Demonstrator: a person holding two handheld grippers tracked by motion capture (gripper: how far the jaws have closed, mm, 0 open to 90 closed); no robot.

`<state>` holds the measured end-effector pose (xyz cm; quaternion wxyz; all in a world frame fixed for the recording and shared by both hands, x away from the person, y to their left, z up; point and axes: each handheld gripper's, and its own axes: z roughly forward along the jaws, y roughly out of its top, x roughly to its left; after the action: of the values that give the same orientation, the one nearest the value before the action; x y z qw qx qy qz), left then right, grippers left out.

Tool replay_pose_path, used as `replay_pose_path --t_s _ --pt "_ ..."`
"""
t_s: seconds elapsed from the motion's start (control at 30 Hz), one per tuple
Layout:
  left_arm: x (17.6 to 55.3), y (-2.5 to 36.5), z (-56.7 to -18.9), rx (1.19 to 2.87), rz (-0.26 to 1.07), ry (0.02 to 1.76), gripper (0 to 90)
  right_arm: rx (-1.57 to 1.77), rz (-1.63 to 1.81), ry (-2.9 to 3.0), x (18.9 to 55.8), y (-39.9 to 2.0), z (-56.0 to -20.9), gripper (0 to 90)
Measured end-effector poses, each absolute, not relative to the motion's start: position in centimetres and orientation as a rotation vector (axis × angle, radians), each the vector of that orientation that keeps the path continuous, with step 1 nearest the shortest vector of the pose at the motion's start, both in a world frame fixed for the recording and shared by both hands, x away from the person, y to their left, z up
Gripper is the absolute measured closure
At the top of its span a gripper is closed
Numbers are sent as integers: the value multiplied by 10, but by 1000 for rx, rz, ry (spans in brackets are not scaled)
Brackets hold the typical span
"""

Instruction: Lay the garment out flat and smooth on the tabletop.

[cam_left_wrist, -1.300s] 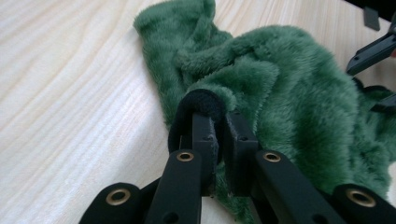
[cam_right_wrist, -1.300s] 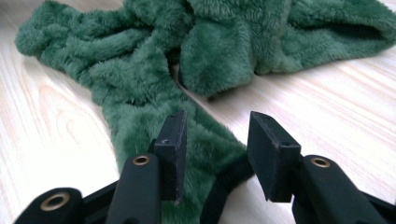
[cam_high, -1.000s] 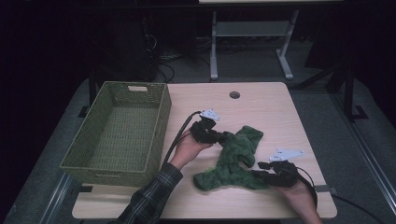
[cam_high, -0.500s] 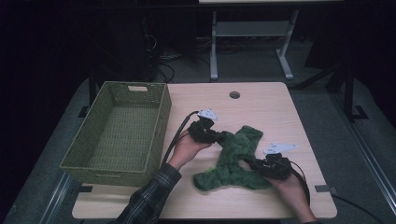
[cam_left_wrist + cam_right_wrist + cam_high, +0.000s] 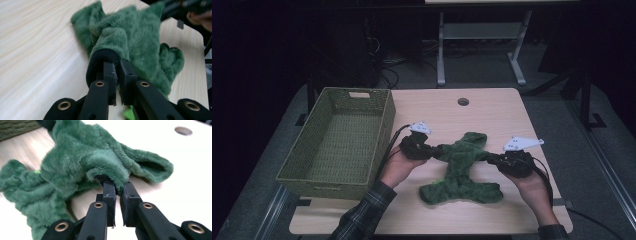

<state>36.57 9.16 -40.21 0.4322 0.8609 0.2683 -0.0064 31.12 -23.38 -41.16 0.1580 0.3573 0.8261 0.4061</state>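
A green plush garment [image 5: 462, 167] lies spread on the light wooden bench [image 5: 492, 110], near the front edge and right of centre. The left gripper [image 5: 428, 149] has its jaws clamped on a black-lined cuff at the garment's left end. The right gripper [image 5: 493, 158] has just been closing its jaws, now pinching a fuzzy cuff at the right end. A green woven basket [image 5: 337, 137] stands at the bench's left side, just beside the left hand [image 5: 398, 168].

Left gripper [image 5: 432, 149] clamped, jaws near touching; right gripper [image 5: 493, 159] jaws just closing, wrists level
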Motion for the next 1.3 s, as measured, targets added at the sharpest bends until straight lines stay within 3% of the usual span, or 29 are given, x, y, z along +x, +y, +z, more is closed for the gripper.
replay_pose_path --t_s 0.2,0.57,0.67,0.77,0.87,1.07,1.3 --pt "348 107 -417 2180 -13 758 850 949 1135 2421 325 -218 -408 833" --pt "347 104 -450 2315 7 805 836 1022 1022 2586 353 -205 -447 832" --pt "347 103 -450 2321 34 825 724 1052 1005 2594 354 -208 -453 801" --pt "345 107 -440 2277 29 845 610 1068 1022 2564 350 -215 -450 706" --pt "344 109 -423 2205 48 840 562 1073 1062 2515 345 -224 -437 669" --pt "359 106 -403 2183 118 824 550 1092 1145 2468 352 -229 -413 641" --pt "401 90 -404 2175 145 840 548 1132 1143 2488 390 -216 -407 626"
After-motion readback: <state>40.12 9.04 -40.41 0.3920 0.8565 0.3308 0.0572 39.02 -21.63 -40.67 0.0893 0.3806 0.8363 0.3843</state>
